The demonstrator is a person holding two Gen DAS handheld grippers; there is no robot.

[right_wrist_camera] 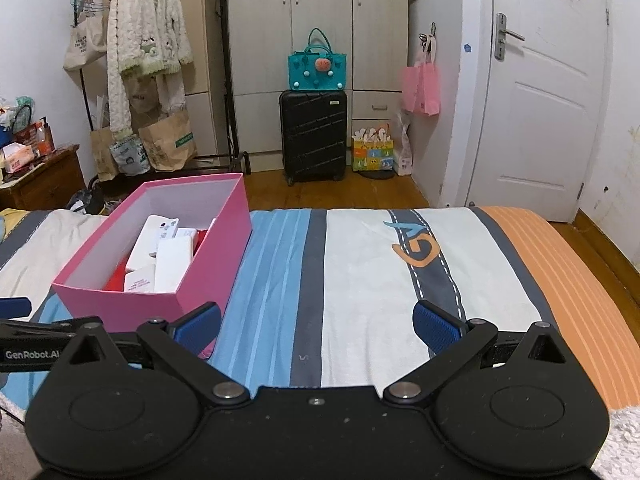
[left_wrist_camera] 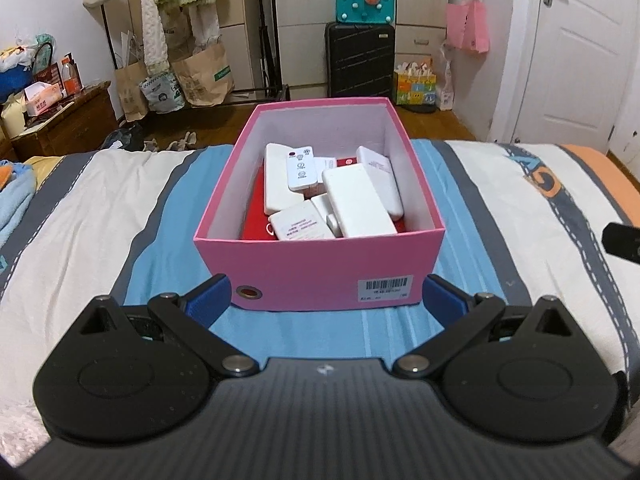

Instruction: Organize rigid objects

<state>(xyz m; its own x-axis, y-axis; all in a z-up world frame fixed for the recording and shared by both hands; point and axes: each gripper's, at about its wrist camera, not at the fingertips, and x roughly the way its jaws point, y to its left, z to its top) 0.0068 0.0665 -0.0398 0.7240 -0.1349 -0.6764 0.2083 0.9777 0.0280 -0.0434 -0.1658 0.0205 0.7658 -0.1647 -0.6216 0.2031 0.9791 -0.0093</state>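
A pink cardboard box (left_wrist_camera: 320, 264) stands on the striped bedspread (left_wrist_camera: 100, 208), right in front of my left gripper (left_wrist_camera: 326, 294). Inside lie several white rigid items: a remote control (left_wrist_camera: 301, 168), a long power bank (left_wrist_camera: 358, 202), a flat white box (left_wrist_camera: 306, 222) and a red item (left_wrist_camera: 256, 220) beneath. My left gripper is open and empty, its blue pads either side of the box's near wall. In the right wrist view the box (right_wrist_camera: 208, 272) sits left of my right gripper (right_wrist_camera: 316, 326), which is open and empty over the bedspread (right_wrist_camera: 360, 280).
Beyond the bed's far edge are a wooden floor, a black suitcase (right_wrist_camera: 314, 136) with a teal bag (right_wrist_camera: 317, 66) on top, a clothes rack with paper bags (right_wrist_camera: 164, 140), a wardrobe and a white door (right_wrist_camera: 552, 112). A wooden nightstand (left_wrist_camera: 68, 120) stands at left.
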